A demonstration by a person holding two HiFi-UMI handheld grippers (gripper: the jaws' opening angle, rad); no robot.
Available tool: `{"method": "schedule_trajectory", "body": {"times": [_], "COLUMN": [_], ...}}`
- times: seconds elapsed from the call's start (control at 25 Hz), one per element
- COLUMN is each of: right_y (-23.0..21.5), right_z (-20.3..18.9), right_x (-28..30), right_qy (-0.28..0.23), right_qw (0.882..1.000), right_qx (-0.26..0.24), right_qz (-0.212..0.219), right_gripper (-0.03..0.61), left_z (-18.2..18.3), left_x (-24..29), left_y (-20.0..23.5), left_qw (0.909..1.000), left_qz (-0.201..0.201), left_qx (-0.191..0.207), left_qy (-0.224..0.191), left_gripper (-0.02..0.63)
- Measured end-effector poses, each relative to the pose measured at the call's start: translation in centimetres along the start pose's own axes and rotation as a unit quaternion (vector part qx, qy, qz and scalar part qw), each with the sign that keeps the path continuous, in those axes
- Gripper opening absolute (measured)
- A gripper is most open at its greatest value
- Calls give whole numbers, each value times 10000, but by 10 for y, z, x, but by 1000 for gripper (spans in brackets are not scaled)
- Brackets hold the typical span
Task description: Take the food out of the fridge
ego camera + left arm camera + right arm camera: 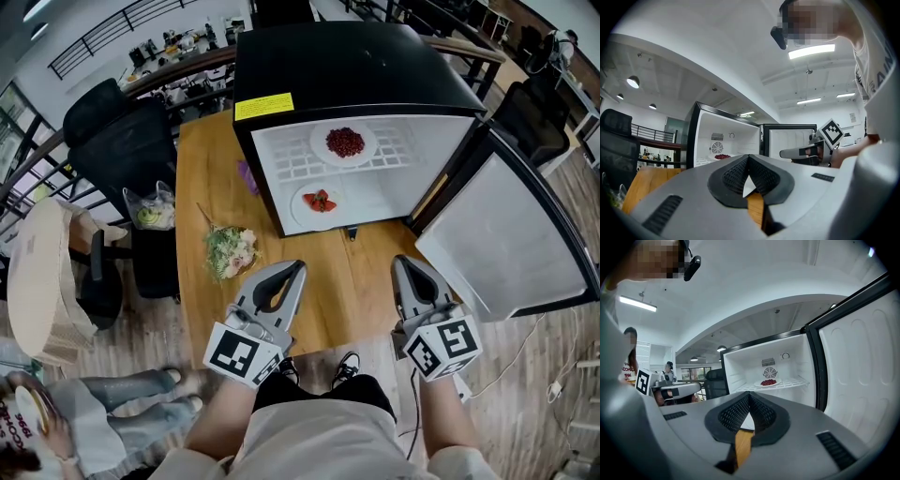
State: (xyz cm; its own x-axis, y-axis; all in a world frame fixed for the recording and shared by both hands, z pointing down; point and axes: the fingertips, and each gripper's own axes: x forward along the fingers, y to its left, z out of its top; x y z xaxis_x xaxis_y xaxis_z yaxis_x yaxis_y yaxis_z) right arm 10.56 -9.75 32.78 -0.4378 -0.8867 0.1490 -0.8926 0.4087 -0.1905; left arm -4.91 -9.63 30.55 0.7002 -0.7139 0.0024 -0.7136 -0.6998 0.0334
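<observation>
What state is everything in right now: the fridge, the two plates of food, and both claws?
fridge door: swung wide open, to the right.
plate of dark red berries: inside, on the upper wire shelf.
plate of red fruit: inside, on the fridge floor.
left claw: shut, empty, outside the fridge.
right claw: shut, empty, outside the fridge.

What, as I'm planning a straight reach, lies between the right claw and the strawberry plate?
Head view: between right claw and strawberry plate, only bare table and the fridge's lower edge.
</observation>
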Motion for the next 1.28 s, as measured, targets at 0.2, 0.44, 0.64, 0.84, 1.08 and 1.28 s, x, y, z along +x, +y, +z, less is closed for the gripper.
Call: {"method": "schedule_trajectory", "body": {"times": [0.2,0.44,0.64,0.84,1.08,1.28], "right_y": [-6,-21,-25,-31,-40,-49], "right_z": [-19,-71,-113,-151,-190,-220], "right_x": [15,64,111,155,191,207], "right_qy": [144,503,700,894,1108,1217], "right_qw": [9959,9600,9215,8837,8449,8163], "right_qx": [889,2751,3817,4594,5228,5630], "right_qz": [116,134,158,60,-214,-438], "right_gripper": [21,23,101,104,107,107], "left_z": [-2,-11,-26,-39,-52,-62], "left_x": [-3,-14,-23,-27,-28,-31], "left_y": [3,16,32,47,54,64], "left_qw": [10000,9998,9991,9984,9976,9950], "left_qz": [29,169,307,417,404,530], "left_qx": [-8,-75,-142,-183,-255,-504], "left_qy": [22,109,250,342,500,685], "left_gripper": [6,6,6,6,6,6]}}
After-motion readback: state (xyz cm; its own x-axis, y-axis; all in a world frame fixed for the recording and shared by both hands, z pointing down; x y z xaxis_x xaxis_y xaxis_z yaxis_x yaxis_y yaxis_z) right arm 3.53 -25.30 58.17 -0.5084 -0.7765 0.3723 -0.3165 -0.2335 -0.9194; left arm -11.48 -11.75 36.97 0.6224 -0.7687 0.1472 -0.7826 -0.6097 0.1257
